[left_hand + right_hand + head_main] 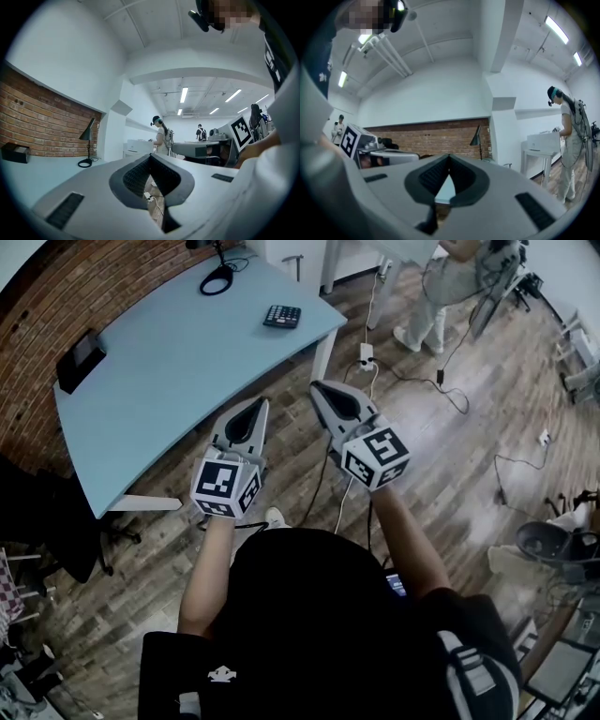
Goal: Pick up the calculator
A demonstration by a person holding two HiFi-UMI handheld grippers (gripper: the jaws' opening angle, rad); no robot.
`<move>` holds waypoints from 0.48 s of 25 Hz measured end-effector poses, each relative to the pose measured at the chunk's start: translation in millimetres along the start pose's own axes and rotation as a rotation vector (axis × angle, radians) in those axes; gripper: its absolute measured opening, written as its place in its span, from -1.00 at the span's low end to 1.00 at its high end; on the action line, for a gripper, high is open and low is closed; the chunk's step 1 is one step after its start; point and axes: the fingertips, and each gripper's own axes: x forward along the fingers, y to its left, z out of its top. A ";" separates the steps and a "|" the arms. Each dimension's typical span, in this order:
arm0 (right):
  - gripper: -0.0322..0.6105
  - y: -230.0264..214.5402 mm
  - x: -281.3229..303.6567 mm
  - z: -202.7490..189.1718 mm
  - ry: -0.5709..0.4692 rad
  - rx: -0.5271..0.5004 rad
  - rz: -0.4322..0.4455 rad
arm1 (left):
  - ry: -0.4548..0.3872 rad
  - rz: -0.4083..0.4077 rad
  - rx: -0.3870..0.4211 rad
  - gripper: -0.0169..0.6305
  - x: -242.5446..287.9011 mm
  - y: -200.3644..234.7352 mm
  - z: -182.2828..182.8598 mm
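The calculator [282, 316], dark with rows of keys, lies flat near the far right corner of the pale blue table [178, 371]. My left gripper [260, 405] hangs over the table's near edge, its jaws shut with nothing between them. To its right my right gripper [318, 387] is over the wooden floor just off the table's corner, jaws also shut and empty. Both point level toward the table's far side, well short of the calculator. Neither gripper view shows the calculator; the left gripper [151, 155] and right gripper [449, 157] tips meet in each.
A black desk lamp [217, 277] stands at the table's far end and a black box [81, 354] rests against the brick wall. Cables and a power strip [367, 356] lie on the floor. A person [439, 287] stands beyond the table. A black chair [56, 521] sits at left.
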 end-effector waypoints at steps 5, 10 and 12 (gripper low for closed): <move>-0.89 -3.5 27.9 0.0 0.010 -0.001 -0.014 | 0.001 -0.007 -0.015 -0.92 6.8 27.5 -1.5; -0.89 -8.5 55.7 -0.4 0.015 0.003 -0.030 | 0.002 -0.020 -0.020 -0.92 17.4 53.9 -0.9; -0.89 -11.4 64.8 -0.2 0.016 0.011 -0.038 | 0.005 -0.030 -0.022 -0.92 21.1 61.8 -1.0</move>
